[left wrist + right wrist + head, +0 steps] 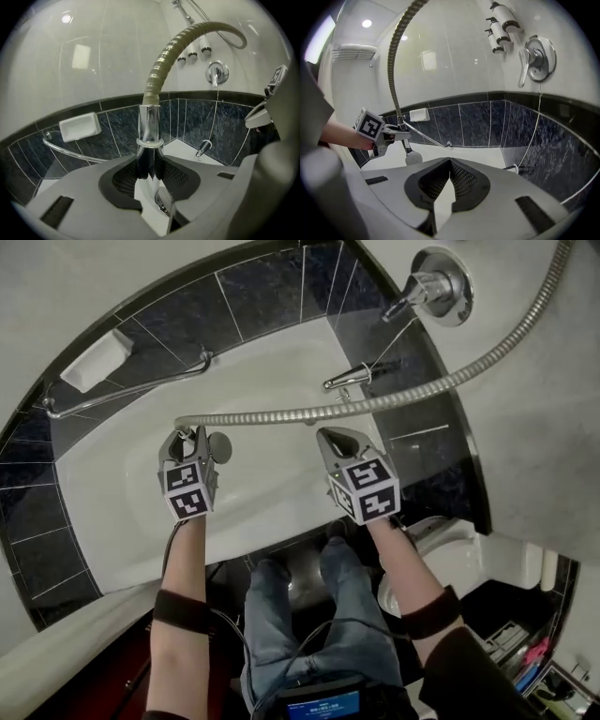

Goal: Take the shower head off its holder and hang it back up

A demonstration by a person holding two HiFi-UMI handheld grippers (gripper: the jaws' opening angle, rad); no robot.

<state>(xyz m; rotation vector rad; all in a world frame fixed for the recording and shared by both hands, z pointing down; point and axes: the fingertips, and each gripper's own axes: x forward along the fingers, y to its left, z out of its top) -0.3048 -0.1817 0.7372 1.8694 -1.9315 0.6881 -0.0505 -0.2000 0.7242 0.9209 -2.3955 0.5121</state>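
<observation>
Over on the left, we see a white soap dish point(97, 359) on the dark tiles, with a chrome grab rail point(131, 390) beneath it. Next comes the left tool point(192, 437), and it has the shower head point(219, 446). The jaws are partly closed and the dark pads are clamped on the polished chrome handle, just below its collar. The small round head sits at the tool's tip, out over the white bathtub point(272, 493). From the handle, a ribbed metal hose point(375, 401) sweeps to the right and up the wall.

Each tool's cube carries black-and-white square markers. Down at the person's waist, we spot a small blue screen point(323, 704), its print too small to read.

To the right is the right tool point(330, 439), its jaws pressed together on nothing, hanging over the tub. Beyond it are the tap spout point(347, 379) and the round mixer valve point(436, 287).
</observation>
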